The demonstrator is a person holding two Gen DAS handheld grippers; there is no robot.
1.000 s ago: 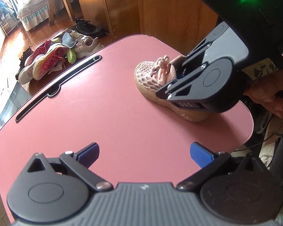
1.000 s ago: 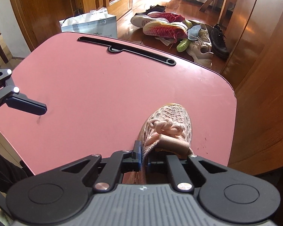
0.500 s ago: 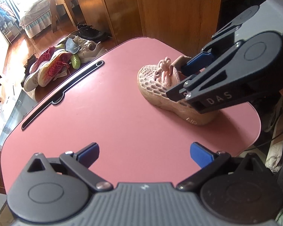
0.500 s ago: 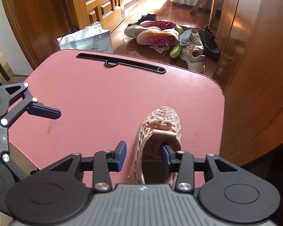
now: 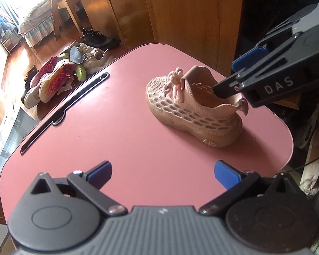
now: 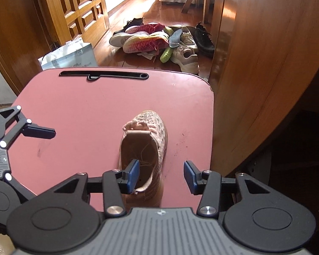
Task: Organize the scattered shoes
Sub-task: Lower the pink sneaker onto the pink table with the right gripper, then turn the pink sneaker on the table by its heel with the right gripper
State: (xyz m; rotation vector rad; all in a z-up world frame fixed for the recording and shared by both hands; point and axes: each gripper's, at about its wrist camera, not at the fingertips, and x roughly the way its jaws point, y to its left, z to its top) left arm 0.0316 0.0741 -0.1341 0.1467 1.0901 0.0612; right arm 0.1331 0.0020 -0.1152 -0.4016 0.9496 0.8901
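Note:
A pale pink knit sneaker stands upright on the pink table, toe pointing away; it also shows in the right wrist view. My right gripper is open and raised just above the sneaker's heel, holding nothing; it appears in the left wrist view at the shoe's heel. My left gripper is open and empty over the table's near side, left of the sneaker; it shows at the left edge of the right wrist view.
A pile of shoes lies on the wooden floor beyond the table. A black slot handle runs along the table's far edge. A white paper bag stands by the table. A wooden cabinet wall is close on the right.
My right gripper, shut on the sneaker's collar a second ago, has opened, let go and pulled back and up. The sneaker stays on the table. My left gripper has drawn back slightly.

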